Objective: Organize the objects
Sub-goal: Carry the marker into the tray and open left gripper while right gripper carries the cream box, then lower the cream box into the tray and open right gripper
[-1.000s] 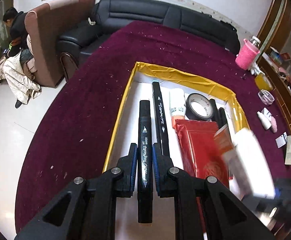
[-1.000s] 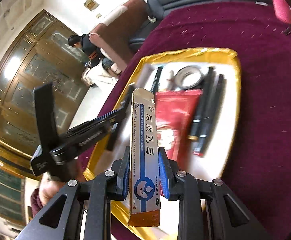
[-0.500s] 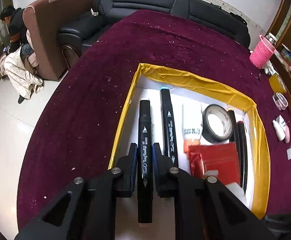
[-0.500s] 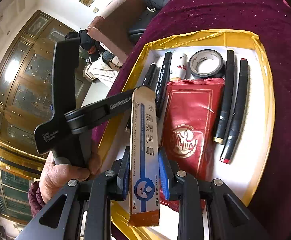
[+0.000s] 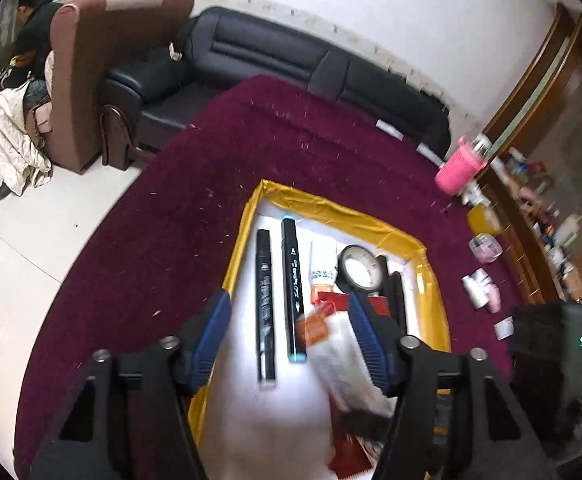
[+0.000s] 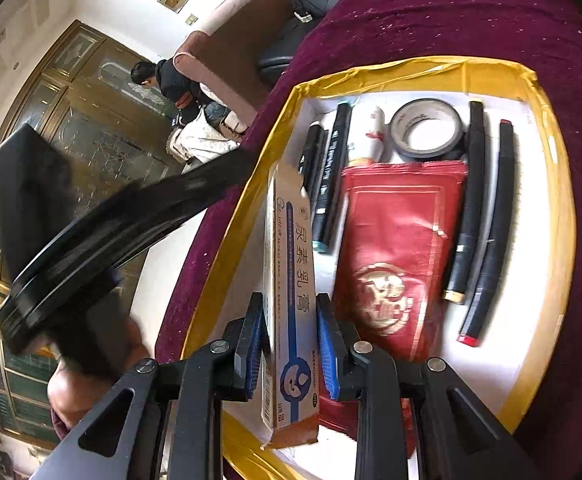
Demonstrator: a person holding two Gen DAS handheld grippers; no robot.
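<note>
left gripper [image 5: 289,344]: jaws just opened, nothing between pads; above tray's left side
released marker [image 5: 265,304]: flat in tray [image 5: 431,280], just beside teal-capped marker [image 5: 293,292], parallel to it
right gripper [image 6: 289,346]: clenched on ointment box [image 6: 291,280]
box axis: along the fingers, far end over the tray's left half, same heading as the markers
box vs tray: above it, not down yet; red packet [image 6: 395,248] just right of it
free slot: looks like bare white floor near the tray's near-left edge, ahead and below the box
nearer hand: right, already carrying; left clear of the drop, judged
</note>
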